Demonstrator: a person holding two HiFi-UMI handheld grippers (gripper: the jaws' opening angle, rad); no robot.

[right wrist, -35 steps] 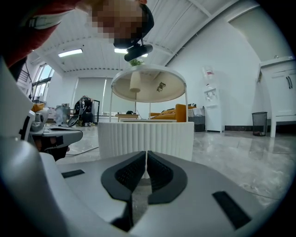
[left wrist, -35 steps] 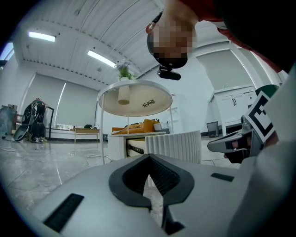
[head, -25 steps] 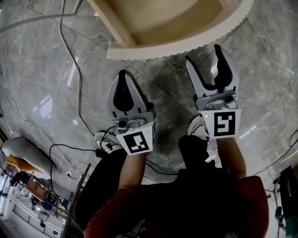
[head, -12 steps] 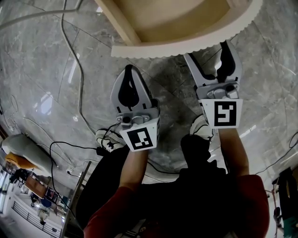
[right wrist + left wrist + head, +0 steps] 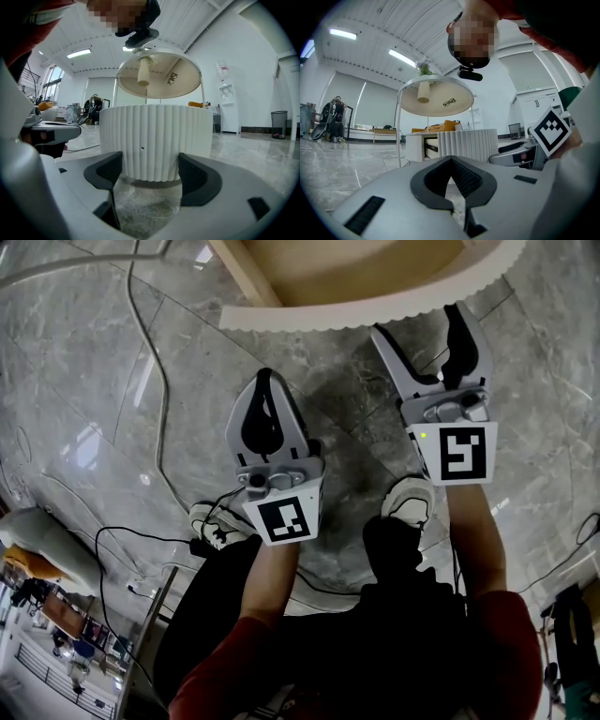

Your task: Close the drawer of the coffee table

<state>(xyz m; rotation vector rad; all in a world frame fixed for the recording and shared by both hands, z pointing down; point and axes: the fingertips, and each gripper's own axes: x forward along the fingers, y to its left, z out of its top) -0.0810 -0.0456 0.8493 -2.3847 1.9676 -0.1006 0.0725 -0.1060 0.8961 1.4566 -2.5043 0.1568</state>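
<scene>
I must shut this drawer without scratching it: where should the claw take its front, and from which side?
The fluted front is wide and curved, no handle visible, so probably push, not pinch: meet its middle straight on from the room side. The right claw faces it; its jaws have just been opening, with nothing between them.

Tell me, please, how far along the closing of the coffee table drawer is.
Nothing looks done yet: the drawer stands pulled out, its inside open to view from above. In hand: the right tongs, whose jaws have just been opening with nothing between them, face its fluted front at close range; the left tongs hang shut farther back. Left: pushing the drawer in.
</scene>
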